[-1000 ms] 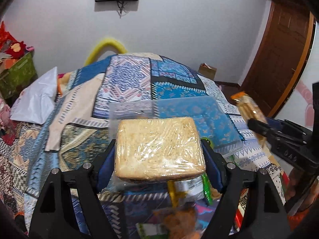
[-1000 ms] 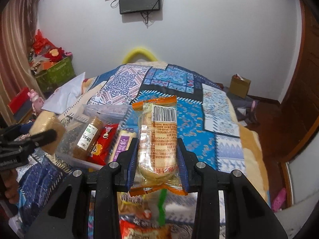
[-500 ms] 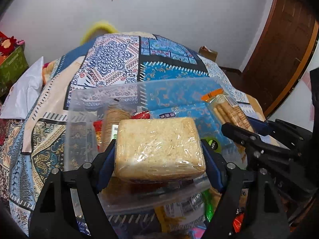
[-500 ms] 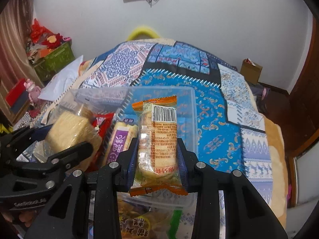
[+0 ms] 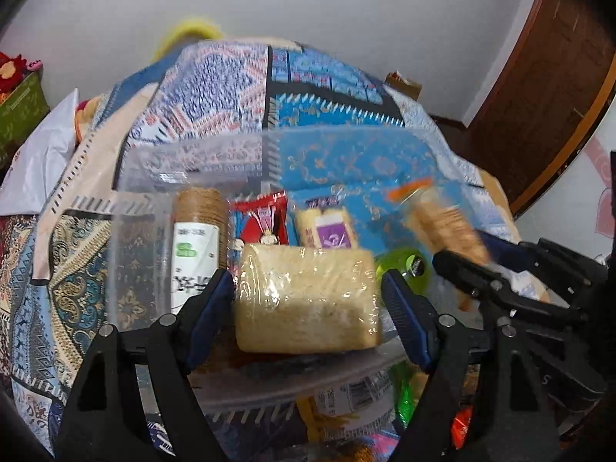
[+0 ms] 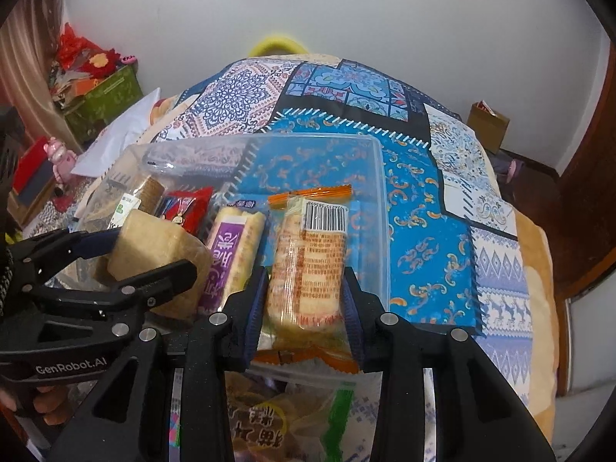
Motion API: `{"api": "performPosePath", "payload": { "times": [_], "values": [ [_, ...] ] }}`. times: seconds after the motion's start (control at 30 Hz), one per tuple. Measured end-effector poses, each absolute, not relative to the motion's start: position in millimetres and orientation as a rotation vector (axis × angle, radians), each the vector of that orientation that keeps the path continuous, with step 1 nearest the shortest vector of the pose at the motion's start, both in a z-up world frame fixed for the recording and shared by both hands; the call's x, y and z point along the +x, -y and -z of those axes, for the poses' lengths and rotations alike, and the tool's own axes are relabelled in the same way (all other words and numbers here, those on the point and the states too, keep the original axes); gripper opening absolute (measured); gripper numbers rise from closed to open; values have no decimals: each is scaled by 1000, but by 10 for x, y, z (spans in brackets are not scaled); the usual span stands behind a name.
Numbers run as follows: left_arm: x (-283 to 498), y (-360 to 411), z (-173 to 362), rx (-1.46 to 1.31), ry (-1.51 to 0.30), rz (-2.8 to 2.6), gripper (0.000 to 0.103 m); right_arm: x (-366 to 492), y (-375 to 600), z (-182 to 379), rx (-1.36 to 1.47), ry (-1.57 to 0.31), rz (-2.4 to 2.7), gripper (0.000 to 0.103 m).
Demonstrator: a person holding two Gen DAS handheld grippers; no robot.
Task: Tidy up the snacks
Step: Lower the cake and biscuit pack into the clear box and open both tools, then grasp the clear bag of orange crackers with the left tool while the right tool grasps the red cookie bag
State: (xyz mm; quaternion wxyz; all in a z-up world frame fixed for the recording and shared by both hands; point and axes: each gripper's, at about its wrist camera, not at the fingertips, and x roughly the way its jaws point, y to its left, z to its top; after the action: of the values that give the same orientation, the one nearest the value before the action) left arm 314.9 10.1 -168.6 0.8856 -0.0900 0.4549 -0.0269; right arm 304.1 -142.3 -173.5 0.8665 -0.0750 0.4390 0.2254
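A clear plastic box (image 6: 379, 177) sits on the bed, and snacks lie inside it. At its left is a round stack of brown biscuits with a white label (image 5: 196, 231). Next comes a red snack bag (image 5: 265, 217), then a yellow cake in a purple wrapper (image 6: 233, 248). A big pale cracker block in clear wrap (image 5: 308, 300) is at the near left. A long pack of rice crackers with orange ends (image 6: 308, 265) stands tilted at the near right edge.

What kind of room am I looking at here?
Most likely a bedroom in a home: a bed under a patchwork bedspread, a white pillow at its side, and a wooden door. A clear plastic bin of snacks sits on the bed.
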Motion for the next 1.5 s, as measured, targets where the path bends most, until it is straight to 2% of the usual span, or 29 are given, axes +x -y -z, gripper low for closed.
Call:
{"api": "performPosePath", "payload": {
  "times": [0.13,0.33,0.5,0.57,0.6,0.63,0.87,1.27,1.5],
  "values": [
    [3030,-110,1450,-178,-904,63,79,2940,1473,1607,-155,-891,-470,49],
    [2707,-119,1048,-146,-830,54,80,2717,1542,1313,-174,-829,-462,52],
    [2422,-142,918,-131,-817,39,80,2491,1640,1115,-164,-787,-469,54],
    [2268,-155,910,-128,-815,35,80,2389,1697,1067,-162,-768,-466,61],
    [2205,-158,924,-128,-817,33,80,2332,1723,1049,-160,-755,-460,69],
    [2154,-163,940,-129,-822,33,80,2273,1748,1039,-159,-743,-453,72],
    [1885,-153,1208,-140,-895,39,81,2005,1831,1193,-157,-771,-454,73],
    [1712,-13,1690,-174,-995,45,81,1836,2016,1815,-135,-911,-418,74],
    [1732,140,1893,-191,-1027,80,81,1806,2140,2036,-33,-980,-438,86]
  ]
}}
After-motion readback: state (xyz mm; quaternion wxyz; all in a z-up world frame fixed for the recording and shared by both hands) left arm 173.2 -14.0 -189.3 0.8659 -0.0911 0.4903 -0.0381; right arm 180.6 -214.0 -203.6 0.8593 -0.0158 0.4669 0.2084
